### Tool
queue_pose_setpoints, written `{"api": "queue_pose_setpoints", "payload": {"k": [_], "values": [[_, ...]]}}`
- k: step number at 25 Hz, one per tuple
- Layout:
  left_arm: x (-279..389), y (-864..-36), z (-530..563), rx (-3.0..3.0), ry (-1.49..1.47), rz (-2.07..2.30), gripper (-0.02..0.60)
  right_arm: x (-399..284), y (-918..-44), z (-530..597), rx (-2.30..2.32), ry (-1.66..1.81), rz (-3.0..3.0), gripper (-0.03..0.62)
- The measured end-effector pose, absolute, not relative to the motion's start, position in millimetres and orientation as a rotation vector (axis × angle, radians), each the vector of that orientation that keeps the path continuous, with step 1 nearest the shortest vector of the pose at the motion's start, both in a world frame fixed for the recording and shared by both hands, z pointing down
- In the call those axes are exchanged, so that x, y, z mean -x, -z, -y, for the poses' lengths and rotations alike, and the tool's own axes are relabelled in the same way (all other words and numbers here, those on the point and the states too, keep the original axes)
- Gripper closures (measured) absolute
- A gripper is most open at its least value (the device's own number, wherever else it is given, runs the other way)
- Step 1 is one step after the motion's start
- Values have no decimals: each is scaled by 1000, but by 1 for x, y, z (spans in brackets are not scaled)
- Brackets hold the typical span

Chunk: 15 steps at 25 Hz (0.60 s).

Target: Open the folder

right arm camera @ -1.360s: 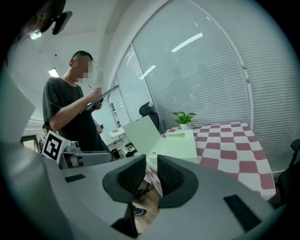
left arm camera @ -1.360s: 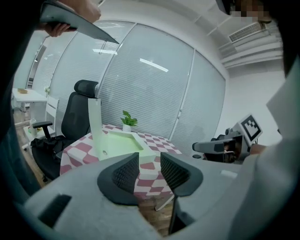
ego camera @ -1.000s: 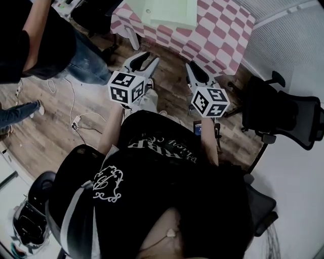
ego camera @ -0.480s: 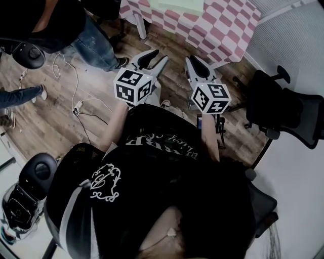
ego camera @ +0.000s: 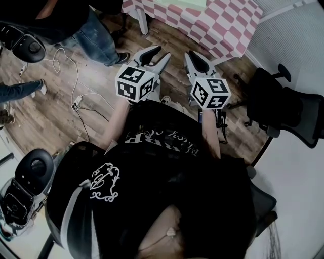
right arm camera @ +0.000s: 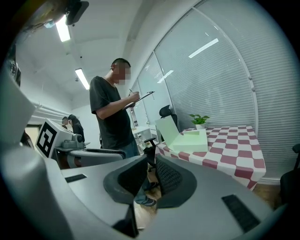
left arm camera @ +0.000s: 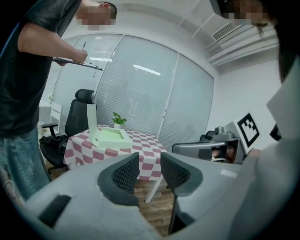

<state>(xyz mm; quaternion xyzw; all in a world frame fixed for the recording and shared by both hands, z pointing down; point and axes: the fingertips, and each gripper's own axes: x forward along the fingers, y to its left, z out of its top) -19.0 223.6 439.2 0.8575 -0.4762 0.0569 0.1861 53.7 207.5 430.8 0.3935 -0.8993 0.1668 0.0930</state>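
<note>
A pale green folder (left arm camera: 111,136) lies on a table with a pink-and-white chequered cloth (left arm camera: 146,148), one flap standing upright at its left side. From the right gripper view the same folder (right arm camera: 192,141) shows its raised flap too. In the head view only a sliver of the folder (ego camera: 194,4) shows at the top edge, on the table (ego camera: 223,23). My left gripper (ego camera: 153,53) and right gripper (ego camera: 195,58) hang side by side above the wooden floor, short of the table. The left gripper (left arm camera: 150,171) is open and empty. The right gripper (right arm camera: 149,176) is open by a narrow gap, empty.
A person in a dark shirt and jeans (right arm camera: 112,112) stands left of the table holding a clipboard, seen also as legs (ego camera: 96,28). Black office chairs (ego camera: 288,109) stand right and lower left (ego camera: 30,172). A cable (ego camera: 76,103) trails over the floor. A small plant (left arm camera: 118,119) sits on the table.
The view has shifted: table and folder slid up to the top edge of the head view. Both grippers stay side by side with jaws unchanged.
</note>
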Motion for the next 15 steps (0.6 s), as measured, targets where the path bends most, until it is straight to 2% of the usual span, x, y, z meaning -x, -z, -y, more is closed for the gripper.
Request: {"api": "queue_pose_setpoints", "payload": {"k": [15], "values": [[9, -433, -219, -2438, -158, 1357, 433, -61, -433, -206, -1157, -444, 2657, 542]]}}
